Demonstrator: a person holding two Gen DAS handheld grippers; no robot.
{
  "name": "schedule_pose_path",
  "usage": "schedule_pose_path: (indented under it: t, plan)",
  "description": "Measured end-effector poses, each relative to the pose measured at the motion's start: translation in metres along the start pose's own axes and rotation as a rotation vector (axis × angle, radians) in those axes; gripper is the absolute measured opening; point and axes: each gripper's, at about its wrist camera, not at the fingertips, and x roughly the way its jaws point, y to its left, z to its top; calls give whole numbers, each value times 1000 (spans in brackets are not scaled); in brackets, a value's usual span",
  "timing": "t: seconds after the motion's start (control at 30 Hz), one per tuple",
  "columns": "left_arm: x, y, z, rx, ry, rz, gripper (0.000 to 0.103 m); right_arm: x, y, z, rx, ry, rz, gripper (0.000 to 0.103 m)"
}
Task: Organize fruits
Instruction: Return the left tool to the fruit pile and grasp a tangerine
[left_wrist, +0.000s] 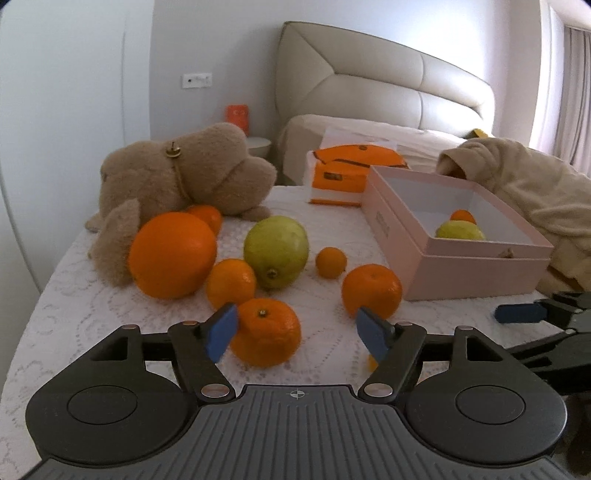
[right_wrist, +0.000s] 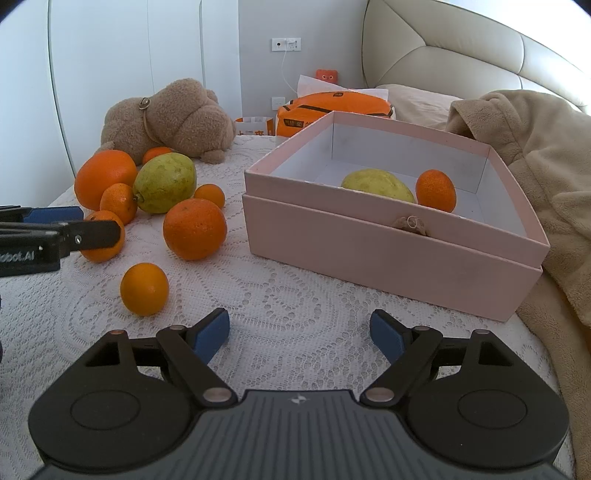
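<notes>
Left gripper (left_wrist: 297, 330) jaws spread, a stemmed orange mandarin (left_wrist: 266, 332) just beside its left pad, ungripped. Right gripper (right_wrist: 300, 334) jaws spread over bare lace cloth (right_wrist: 295, 295).

Open pink cardboard box (right_wrist: 391, 254), right, holds one green guava and one small orange; eight fruits remain loose, left.

Only the right view shows the small orange (right_wrist: 144, 288) nearest.

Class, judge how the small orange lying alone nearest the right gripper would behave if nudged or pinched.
The small orange looks round and lies free on the lace cloth, so a nudge would probably roll it. Its smooth skin might slip between pads. It seems firm, and likely light.
</notes>
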Motion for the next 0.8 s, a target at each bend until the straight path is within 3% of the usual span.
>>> schedule_pose_path:
  t: [0.2, 0.4, 0.53, 0.7, 0.8]
  plan:
    - [12, 16, 0, -46, 30, 79, 72, 0, 0, 0, 0, 0, 0, 84]
    - [21, 25, -2, -85, 51, 58, 70, 0, 0, 0, 0, 1, 1, 84]
    - [27, 24, -4, -88, 61, 30, 57, 0, 0, 0, 0, 1, 1, 84]
    - [16, 29, -7, -111, 24, -4, 55, -1, -1, 0, 3, -2, -1, 84]
    - [0, 37, -15, -125, -16, 16, 55, -4, -1, 0, 5, -17, -8, 84]
